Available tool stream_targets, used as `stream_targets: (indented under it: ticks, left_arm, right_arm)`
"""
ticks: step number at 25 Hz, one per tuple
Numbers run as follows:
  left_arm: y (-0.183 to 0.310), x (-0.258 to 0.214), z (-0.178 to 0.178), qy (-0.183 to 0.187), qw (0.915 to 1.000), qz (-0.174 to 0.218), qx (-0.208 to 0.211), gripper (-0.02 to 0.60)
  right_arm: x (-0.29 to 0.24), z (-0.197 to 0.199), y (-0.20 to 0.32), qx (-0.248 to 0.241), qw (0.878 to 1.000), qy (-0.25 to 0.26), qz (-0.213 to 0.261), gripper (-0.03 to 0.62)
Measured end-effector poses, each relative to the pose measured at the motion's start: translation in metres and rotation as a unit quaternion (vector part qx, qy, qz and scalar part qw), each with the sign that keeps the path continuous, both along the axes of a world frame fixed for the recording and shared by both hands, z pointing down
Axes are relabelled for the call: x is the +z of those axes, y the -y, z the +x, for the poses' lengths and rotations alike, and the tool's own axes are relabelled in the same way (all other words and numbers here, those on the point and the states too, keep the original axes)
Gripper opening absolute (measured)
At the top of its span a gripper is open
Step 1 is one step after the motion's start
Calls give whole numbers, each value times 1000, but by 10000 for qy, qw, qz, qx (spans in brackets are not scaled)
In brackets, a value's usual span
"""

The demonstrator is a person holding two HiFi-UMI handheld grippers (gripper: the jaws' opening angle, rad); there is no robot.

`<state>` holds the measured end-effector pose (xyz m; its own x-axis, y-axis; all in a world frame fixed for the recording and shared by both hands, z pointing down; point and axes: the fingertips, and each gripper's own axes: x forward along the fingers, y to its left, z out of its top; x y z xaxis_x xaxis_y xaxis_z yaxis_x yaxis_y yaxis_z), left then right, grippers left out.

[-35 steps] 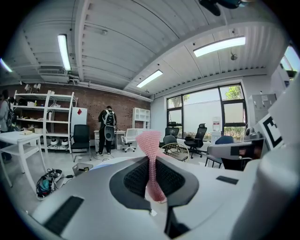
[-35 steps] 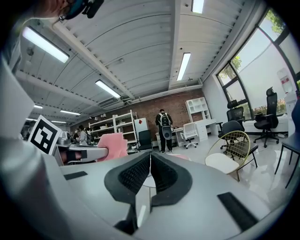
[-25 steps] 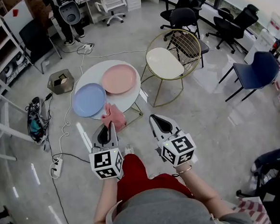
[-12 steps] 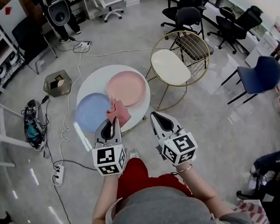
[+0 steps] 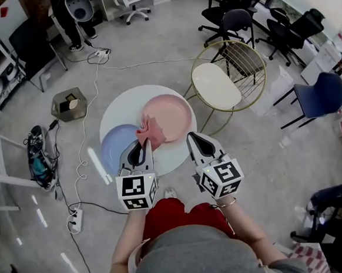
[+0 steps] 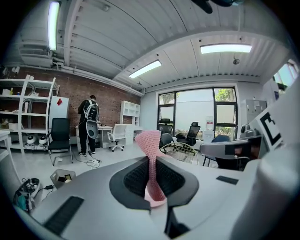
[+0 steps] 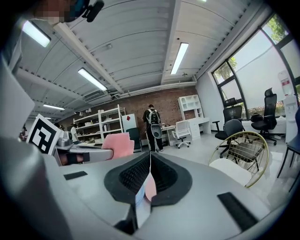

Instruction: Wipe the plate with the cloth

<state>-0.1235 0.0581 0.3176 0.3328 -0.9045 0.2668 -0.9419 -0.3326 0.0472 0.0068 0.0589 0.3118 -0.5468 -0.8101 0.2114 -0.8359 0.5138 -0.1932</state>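
Holding pink cloth [image 5: 150,130] clamped in left hand-held gripper [image 5: 141,147] over near-left rim of pink plate [image 5: 172,115] on round white desk [image 5: 118,104], blue plate [image 5: 114,150] just left; right hand-held gripper [image 5: 194,140] with jaws together, empty, near side of desk. Looks like approach step: next, lower cloth onto plate and rub across. No readable brands or text, only square markers on gripper cubes.

Cloth [image 5: 150,132] hangs over right plate [image 5: 174,115] on table [image 5: 121,104].
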Motion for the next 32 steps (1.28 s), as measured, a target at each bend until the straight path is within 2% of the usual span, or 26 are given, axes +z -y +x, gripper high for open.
stream_targets:
  ticks: [10,18,32]
  left_arm:
    - [36,20,0,-12,9996,-228,168,34]
    - [76,40,6,-54,9989,-429,154,34]
    - [164,90,30,-21,9931,-1130,313,34]
  right_arm:
    - [15,3,30,270,9994,-105,-207,29]
    - [35,8,72,218,9989,-120,-387,29]
    - [76,29,150,219,9948,-76,-996,29]
